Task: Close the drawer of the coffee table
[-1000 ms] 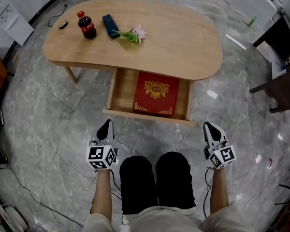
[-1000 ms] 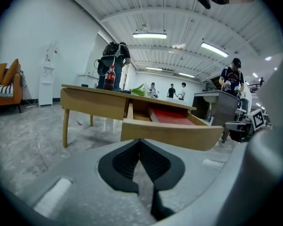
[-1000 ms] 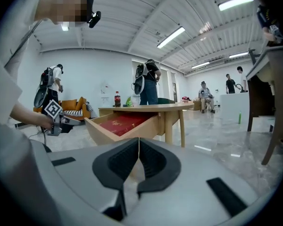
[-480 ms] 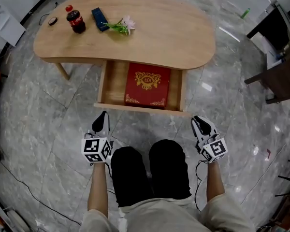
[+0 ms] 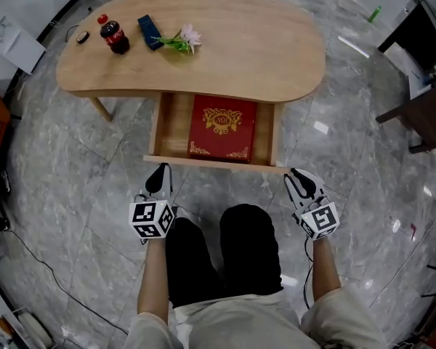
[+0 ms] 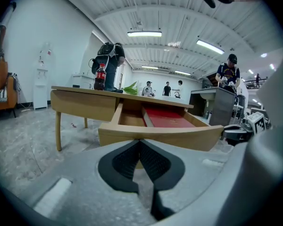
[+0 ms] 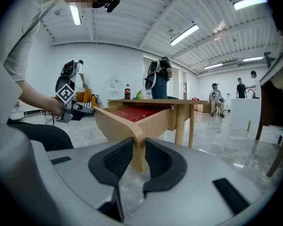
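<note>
The drawer [image 5: 214, 163] stands pulled out from under the tabletop [image 5: 261, 49], with a red book [image 5: 222, 128] inside. The left hand-held gripper [image 5: 158, 174], jaws pressed together and empty, sits at 7 o'clock of the drawer front. The right hand-held gripper [image 5: 298, 179], jaws slightly apart and empty, sits near the front corner at 5 o'clock.

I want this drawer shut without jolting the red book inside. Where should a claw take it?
Take the drawer front panel near its middle, coming from the person's side. It is a thin upright board standing clear of the tabletop, so a claw can straddle its top edge.
</note>
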